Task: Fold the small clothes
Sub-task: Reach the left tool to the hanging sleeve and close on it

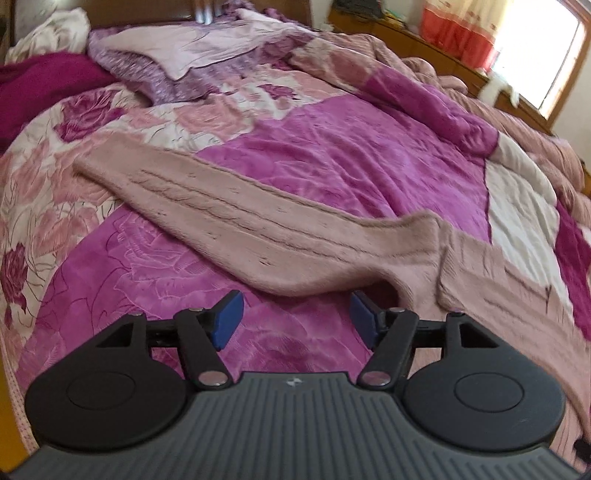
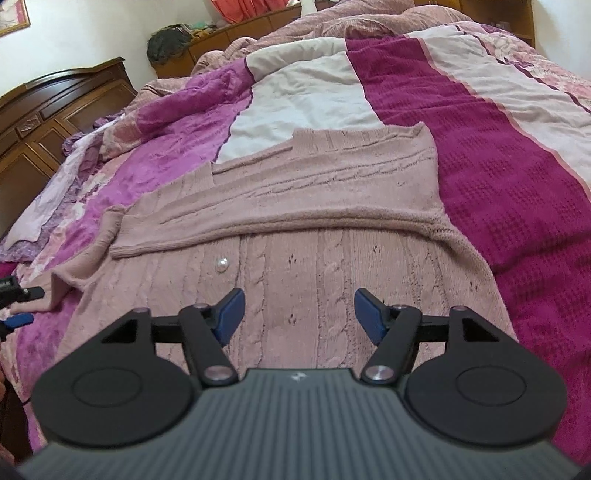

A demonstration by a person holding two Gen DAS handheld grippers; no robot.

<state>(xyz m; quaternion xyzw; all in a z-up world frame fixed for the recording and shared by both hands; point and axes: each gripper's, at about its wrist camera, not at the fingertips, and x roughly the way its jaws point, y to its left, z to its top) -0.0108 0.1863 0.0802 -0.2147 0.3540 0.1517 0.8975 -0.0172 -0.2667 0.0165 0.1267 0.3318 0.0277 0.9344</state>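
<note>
A dusty-pink cable-knit cardigan (image 2: 314,266) lies flat on the bed, with a pearl button (image 2: 222,264) on its front. One sleeve is folded across the body (image 2: 303,184). In the left wrist view the other sleeve (image 1: 229,225) stretches out to the left over the purple blanket. My left gripper (image 1: 297,314) is open and empty, just short of that sleeve's shoulder end. My right gripper (image 2: 298,314) is open and empty above the cardigan's body. The left gripper's fingertips (image 2: 22,319) show at the left edge of the right wrist view.
The bed is covered by a purple floral blanket (image 1: 332,155) and a magenta-and-white striped throw (image 2: 498,166). Pillows and crumpled bedding (image 1: 177,59) lie at the head. A dark wooden headboard (image 2: 55,110) and a wooden shelf (image 2: 229,33) stand beyond.
</note>
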